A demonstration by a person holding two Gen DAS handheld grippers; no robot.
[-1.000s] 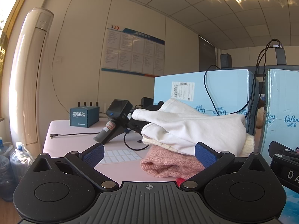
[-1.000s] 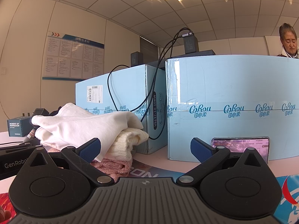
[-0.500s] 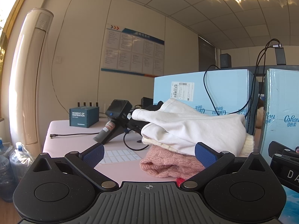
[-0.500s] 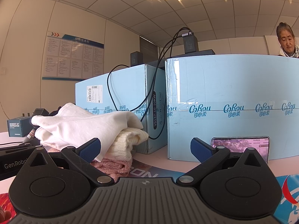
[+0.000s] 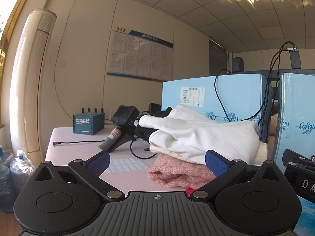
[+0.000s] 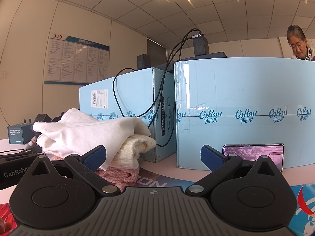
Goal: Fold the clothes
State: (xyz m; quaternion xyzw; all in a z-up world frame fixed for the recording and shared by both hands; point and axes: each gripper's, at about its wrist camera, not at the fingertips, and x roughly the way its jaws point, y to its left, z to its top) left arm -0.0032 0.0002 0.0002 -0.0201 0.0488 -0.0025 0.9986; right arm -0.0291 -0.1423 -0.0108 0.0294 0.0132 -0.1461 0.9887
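A pile of folded clothes sits on the pink table (image 5: 78,149): a white garment (image 5: 200,133) on top, a cream knit (image 5: 261,151) under it, a pink knit sweater (image 5: 177,173) at the bottom. The same pile shows in the right wrist view, with the white garment (image 6: 86,131), the cream knit (image 6: 133,149) and the pink knit (image 6: 118,175). My left gripper (image 5: 157,162) is open and empty, just short of the pile. My right gripper (image 6: 153,156) is open and empty, with the pile at its left finger.
Two light blue cartons (image 6: 246,108) (image 5: 212,98) stand behind the pile with black cables over them. A phone (image 6: 254,153) leans on the right carton. A handheld scanner (image 5: 122,125), a teal box (image 5: 88,123) and a white label sheet (image 5: 128,164) lie left. A person (image 6: 299,43) is behind the cartons.
The grippers and clothes have not moved. The person behind the cartons has lowered her head a little.
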